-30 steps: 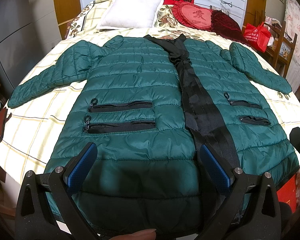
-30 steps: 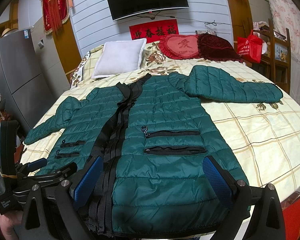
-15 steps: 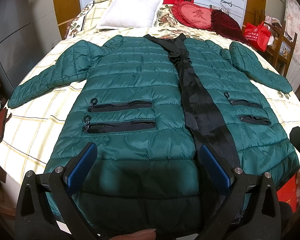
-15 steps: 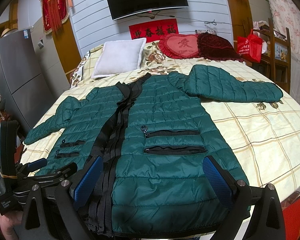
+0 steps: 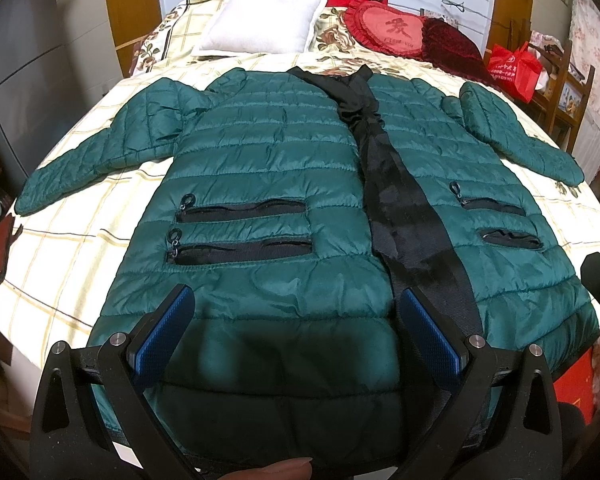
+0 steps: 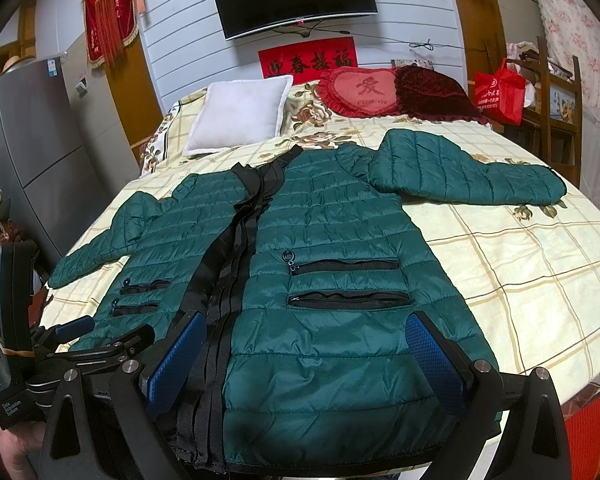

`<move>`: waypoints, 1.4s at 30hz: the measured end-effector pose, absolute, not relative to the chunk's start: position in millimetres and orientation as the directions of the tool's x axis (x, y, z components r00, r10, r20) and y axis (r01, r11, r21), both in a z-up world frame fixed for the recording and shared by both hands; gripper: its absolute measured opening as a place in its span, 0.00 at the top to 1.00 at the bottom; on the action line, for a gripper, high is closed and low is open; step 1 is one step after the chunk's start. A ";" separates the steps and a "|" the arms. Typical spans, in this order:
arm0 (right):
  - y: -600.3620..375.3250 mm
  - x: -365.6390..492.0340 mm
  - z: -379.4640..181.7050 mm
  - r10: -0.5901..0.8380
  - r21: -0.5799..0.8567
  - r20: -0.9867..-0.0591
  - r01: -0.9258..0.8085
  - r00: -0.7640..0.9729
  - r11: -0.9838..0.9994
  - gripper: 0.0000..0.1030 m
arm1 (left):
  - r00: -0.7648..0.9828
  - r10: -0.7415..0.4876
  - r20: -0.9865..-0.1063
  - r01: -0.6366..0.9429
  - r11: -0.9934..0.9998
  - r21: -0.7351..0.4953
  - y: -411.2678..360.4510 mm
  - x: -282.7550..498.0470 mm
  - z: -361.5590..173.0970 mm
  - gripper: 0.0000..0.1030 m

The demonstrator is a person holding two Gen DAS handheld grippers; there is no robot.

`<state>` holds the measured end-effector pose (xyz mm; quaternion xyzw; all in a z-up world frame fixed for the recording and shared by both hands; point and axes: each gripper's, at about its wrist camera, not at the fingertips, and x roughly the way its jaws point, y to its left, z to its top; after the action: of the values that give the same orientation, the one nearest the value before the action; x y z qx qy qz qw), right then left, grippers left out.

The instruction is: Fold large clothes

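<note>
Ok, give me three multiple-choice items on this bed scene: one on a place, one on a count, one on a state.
1. Where does the white pillow lie?
A. At the head of the bed, beyond the jacket's collar
B. On top of the jacket
C. On the floor

2. How many zipped pocket openings show on the green jacket front?
A. Two
B. Four
C. Six

3. How do the left gripper and right gripper stand?
A. Both open, holding nothing
B. Both shut on the hem
C. Left shut, right open

Answers: 1 A, the pillow sits past the collar by the wall; 2 B, two openings on each front panel; 3 A, the blue pads stand wide apart above the hem.
</note>
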<state>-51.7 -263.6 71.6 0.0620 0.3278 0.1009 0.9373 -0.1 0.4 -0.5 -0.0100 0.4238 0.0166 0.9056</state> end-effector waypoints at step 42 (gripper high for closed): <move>-264.2 -52.1 70.6 0.230 0.185 -0.603 -0.147 0.764 0.972 0.04 | 0.638 0.018 -0.770 -0.038 0.999 -0.008 -0.9 -1.2 -4.4 0.00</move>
<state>-52.1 -264.2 70.6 0.0632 0.3287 0.1007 0.9369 -1.2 -0.9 -4.4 -0.0119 0.4252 0.0155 0.9049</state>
